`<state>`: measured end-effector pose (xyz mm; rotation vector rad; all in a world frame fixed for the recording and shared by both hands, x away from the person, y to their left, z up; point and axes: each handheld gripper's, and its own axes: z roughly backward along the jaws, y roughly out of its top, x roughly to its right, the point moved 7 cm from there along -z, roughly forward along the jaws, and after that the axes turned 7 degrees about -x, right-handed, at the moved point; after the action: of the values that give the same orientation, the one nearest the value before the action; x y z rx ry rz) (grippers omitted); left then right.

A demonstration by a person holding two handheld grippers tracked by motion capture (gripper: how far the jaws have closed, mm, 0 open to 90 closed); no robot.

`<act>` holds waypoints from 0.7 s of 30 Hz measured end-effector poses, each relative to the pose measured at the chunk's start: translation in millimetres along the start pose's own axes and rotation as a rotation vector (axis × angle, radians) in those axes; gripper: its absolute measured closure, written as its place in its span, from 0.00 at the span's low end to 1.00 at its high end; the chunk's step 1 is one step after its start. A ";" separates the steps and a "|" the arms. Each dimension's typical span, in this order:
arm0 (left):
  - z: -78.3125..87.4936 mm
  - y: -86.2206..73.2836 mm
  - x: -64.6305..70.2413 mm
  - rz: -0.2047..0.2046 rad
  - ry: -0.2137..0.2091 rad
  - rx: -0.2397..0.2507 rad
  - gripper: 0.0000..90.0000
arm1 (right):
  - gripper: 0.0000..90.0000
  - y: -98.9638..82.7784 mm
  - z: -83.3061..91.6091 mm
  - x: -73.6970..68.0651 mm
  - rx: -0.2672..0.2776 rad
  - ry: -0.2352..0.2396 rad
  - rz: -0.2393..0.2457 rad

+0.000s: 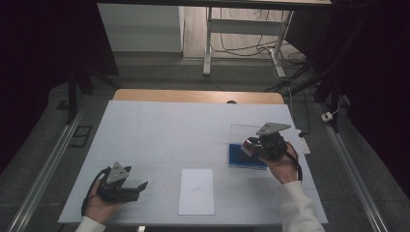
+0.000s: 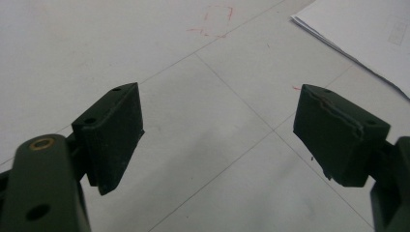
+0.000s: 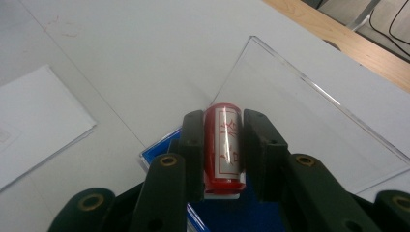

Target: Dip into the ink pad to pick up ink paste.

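My right gripper [image 3: 222,145] is clamped on a small red cylinder with a silver label [image 3: 223,145], one jaw pressed against each of its sides. I hold it above the blue base [image 1: 246,157] of a clear plastic box whose transparent lid [image 3: 309,116] stands open behind it, on the right part of the white table [image 1: 159,130]. My left gripper [image 2: 217,130] rests low at the near left edge of the table, well apart from the box, its jaws spread wide with nothing between them. A white sheet of paper [image 1: 197,191] lies flat at the near edge, between my two hands.
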<state>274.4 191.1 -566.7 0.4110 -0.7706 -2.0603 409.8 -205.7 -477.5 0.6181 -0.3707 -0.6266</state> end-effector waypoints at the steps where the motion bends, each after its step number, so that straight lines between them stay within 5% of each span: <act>1: 0.1 0.1 0.0 -0.001 0.001 0.000 0.20 | 0.78 -0.1 -0.8 -0.6 -0.004 0.004 0.003; 12: 0.3 0.1 0.2 -0.004 0.002 0.000 0.20 | 0.78 -8.4 -20.6 -2.6 -0.106 0.014 0.016; 21: 0.1 -0.4 0.0 -0.006 0.003 -0.002 0.20 | 0.78 -16.1 -30.9 3.7 -0.138 -0.007 0.001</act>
<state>274.1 191.3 -566.9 0.4156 -0.7659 -2.0651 421.0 -205.4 -510.7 0.4844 -0.3309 -0.6479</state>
